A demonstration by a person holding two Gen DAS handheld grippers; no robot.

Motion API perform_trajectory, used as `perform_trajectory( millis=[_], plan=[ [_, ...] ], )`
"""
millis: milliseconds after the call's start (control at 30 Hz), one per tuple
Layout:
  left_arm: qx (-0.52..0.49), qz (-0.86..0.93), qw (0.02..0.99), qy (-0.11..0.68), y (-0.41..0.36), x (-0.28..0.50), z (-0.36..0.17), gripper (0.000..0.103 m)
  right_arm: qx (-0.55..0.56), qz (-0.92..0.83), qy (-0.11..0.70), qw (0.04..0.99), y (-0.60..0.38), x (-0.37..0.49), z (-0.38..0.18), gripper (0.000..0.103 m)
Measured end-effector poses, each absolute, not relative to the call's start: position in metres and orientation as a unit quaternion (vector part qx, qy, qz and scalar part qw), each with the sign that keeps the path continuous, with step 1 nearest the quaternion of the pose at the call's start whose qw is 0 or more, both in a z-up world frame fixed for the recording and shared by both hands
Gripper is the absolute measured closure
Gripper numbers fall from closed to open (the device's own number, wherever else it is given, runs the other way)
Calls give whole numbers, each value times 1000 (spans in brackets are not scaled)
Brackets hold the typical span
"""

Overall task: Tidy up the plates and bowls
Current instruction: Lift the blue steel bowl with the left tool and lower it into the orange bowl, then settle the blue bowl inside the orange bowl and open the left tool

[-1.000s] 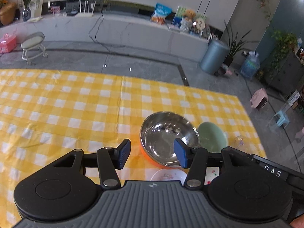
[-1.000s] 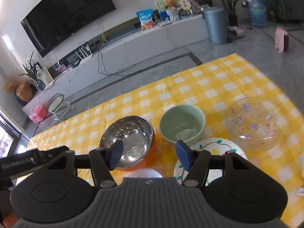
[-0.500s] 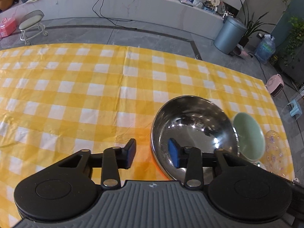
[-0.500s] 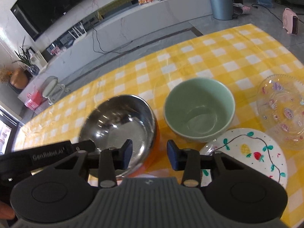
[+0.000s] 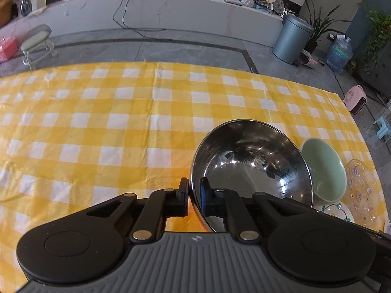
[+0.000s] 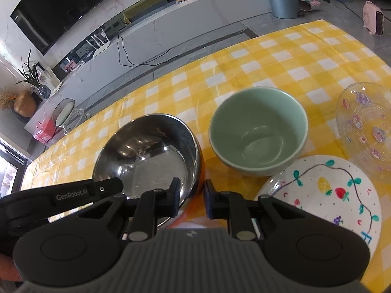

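A steel bowl (image 5: 251,168) with an orange outside sits on the yellow checked tablecloth (image 5: 122,122). My left gripper (image 5: 194,195) is shut on its near left rim. The bowl also shows in the right wrist view (image 6: 151,156), where my right gripper (image 6: 191,200) straddles its near right rim, one finger inside, one outside, with a gap between pads and rim. A green bowl (image 6: 259,131), a painted white plate (image 6: 325,195) and a clear glass dish (image 6: 366,124) lie to the right.
The green bowl (image 5: 325,168), the glass dish (image 5: 361,188) and the white plate's edge (image 5: 334,210) crowd the table's right end. The left gripper's body (image 6: 61,197) reaches in at the left of the right wrist view. The table's far edge (image 5: 171,63) borders grey floor.
My left gripper moved onto the steel bowl's rim and closed on it. My right gripper came down and narrowed around the bowl's right rim.
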State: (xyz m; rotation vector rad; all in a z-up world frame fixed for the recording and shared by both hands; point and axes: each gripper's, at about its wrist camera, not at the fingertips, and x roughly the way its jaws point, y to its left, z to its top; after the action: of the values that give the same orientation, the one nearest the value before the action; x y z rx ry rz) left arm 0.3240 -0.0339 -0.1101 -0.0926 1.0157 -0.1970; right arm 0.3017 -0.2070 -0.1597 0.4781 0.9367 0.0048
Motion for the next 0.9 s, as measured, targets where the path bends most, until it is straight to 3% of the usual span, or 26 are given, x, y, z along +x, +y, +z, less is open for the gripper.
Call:
perform_trajectory(
  millis=[533, 900],
  plan=[
    [-92, -55, 884, 455, 7, 228, -25, 94, 216, 62, 415, 882, -183, 226, -75, 89],
    [-160, -37, 874, 458, 45, 153, -22, 93, 217, 84, 438, 868, -164, 144, -61, 90]
  ],
)
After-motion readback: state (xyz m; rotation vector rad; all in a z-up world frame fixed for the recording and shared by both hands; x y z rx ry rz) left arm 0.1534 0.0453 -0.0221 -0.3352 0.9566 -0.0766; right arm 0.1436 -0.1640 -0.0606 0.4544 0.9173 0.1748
